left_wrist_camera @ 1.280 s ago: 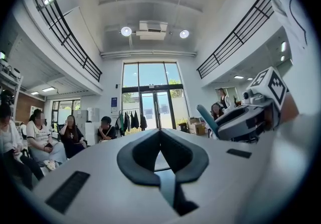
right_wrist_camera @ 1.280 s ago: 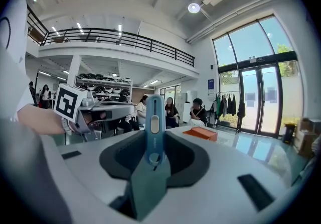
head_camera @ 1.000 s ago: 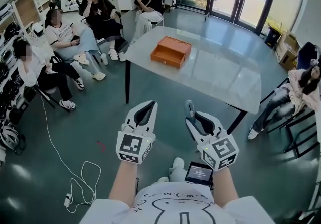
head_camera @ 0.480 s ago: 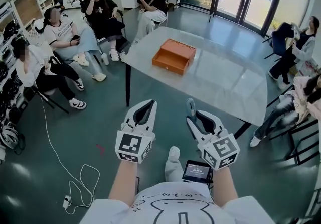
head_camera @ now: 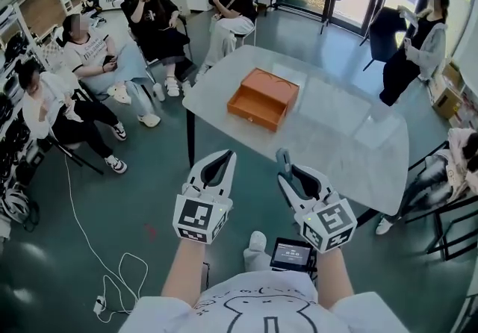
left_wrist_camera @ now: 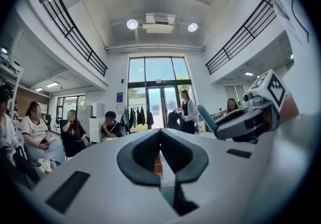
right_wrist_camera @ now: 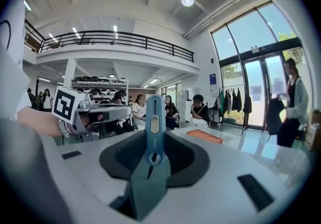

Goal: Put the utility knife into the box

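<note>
Big hall with a green floor, people (head_camera: pixel 153 14) seated at the far left. A white table (head_camera: pixel 343 141) stands far ahead, and the orange box (head_camera: pixel 263 98) lies on it with its open part on the near side. The blue utility knife (right_wrist_camera: pixel 154 122) is pinched between the right gripper's (head_camera: pixel 286 165) jaws, well apart from the box. The left gripper's (head_camera: pixel 220 162) jaws are pressed together on nothing. The carry is best done with the pinch kept firm and nothing released until the knife is held over the open box.
</note>
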### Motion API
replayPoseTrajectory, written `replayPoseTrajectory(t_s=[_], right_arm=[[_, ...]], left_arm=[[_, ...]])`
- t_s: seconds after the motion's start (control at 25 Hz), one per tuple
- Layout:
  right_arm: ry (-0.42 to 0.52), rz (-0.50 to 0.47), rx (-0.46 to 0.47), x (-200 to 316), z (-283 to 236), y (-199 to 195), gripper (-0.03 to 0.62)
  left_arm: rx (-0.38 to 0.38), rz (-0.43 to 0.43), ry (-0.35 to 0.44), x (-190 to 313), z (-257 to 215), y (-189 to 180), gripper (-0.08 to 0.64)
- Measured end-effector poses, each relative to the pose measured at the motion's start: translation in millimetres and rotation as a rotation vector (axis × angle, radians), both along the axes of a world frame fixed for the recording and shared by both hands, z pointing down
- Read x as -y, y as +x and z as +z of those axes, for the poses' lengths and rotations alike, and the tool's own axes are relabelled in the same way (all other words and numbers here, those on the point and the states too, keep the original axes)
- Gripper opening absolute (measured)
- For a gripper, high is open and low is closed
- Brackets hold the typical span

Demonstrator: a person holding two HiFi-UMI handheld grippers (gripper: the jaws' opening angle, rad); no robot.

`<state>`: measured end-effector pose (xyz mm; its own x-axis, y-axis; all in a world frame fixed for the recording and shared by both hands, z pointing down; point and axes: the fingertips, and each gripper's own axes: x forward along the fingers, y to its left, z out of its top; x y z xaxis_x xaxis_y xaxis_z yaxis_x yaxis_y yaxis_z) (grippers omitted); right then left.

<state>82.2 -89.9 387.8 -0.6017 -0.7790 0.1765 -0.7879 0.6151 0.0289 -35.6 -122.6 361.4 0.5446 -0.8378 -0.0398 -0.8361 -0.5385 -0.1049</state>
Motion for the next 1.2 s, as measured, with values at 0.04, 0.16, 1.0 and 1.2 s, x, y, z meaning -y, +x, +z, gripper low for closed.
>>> replayPoseTrajectory(t_s=[0.04, 0.16, 1.0, 1.2], right_arm=[[-0.002, -0.004, 0.000, 7.6, 0.7, 0.4, 0.130], [-0.012, -0.019, -0.011, 33.1, 4.9, 2.1, 0.130], [-0.073, -0.056, -0.074, 160.0, 18.0, 18.5, 0.130], [-0.084, -0.045, -0.084, 179.8, 18.1, 15.9, 0.130]], left_arm=[[0.001, -0.005, -0.003, 7.4, 0.9, -0.2, 0.015], [0.000, -0.019, -0.010, 32.5, 4.8, 0.4, 0.015], [0.020, -0.049, -0.057, 147.0, 17.9, 9.7, 0.015], [0.016, -0.039, -0.063, 170.6, 17.6, 3.7, 0.015]])
